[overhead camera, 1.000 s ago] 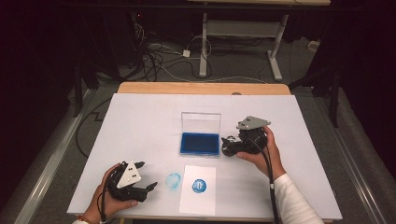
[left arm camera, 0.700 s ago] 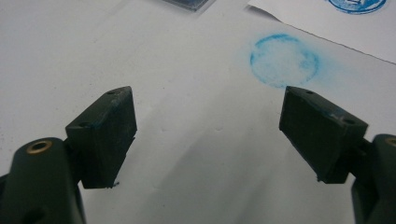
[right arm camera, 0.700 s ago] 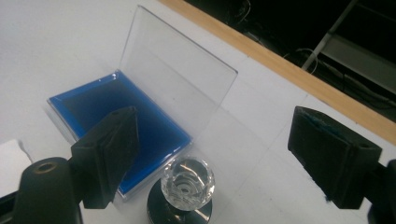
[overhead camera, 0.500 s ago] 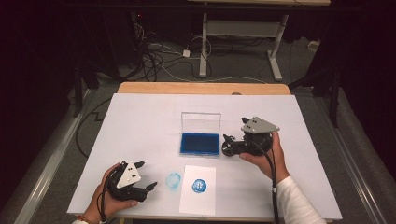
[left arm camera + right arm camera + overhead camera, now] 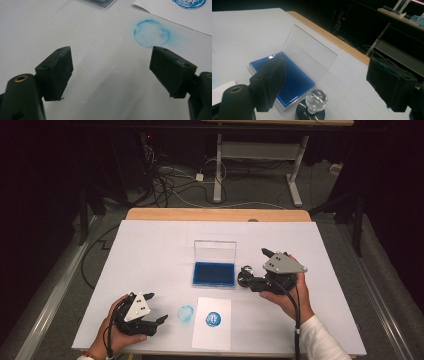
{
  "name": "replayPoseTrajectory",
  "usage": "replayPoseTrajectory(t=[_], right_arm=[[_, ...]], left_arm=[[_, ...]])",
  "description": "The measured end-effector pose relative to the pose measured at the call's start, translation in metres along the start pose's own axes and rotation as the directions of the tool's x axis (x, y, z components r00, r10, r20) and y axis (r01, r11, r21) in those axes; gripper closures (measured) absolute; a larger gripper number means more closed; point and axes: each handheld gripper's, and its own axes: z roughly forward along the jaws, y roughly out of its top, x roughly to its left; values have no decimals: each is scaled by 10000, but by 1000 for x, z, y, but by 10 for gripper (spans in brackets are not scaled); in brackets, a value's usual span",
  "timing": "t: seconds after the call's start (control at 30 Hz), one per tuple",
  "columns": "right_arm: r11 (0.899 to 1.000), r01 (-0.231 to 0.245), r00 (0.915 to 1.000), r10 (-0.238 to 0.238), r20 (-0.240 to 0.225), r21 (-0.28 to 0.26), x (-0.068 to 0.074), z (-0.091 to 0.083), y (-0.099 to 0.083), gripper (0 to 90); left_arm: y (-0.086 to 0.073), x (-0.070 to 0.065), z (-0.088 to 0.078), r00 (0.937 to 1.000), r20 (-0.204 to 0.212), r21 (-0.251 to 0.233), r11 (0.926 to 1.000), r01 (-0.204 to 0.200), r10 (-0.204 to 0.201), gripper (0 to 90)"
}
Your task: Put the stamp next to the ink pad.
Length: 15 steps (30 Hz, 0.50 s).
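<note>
The right gripper [image 5: 252, 279], jaws wide and empty, has drawn back right of centre, leaving the stamp [image 5: 313, 105] seemingly freestanding beside the ink pad [image 5: 214, 273], stamping apparently done; the left gripper [image 5: 155, 320] rests open, empty.

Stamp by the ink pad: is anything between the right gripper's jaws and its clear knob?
Nothing visible blocks it. The right gripper is open, and the stamp stands upright on the table between and just ahead of the jaws, its clear knob bare. The open ink pad sits beside the stamp, close to one jaw but not across the gap.
</note>
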Motion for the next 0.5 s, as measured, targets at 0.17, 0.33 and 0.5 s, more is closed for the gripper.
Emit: replayPoseTrajectory(t=[0.17, 0.33, 0.5], right_arm=[[9999, 132, 9999, -132, -65, -19, 4, -6, -2, 165], [9998, 178, 9998, -179, -86, -44, 5, -12, -4, 166], [9997, 230, 9997, -231, -101, -113, 7, -18, -6, 166]], left_arm=[[0, 0, 0, 10000, 11, 24, 10000, -11, 11, 183], [0, 0, 1, 10000, 25, 43, 10000, -20, 19, 183], [0, -1, 1, 10000, 50, 66, 10000, -26, 25, 183]])
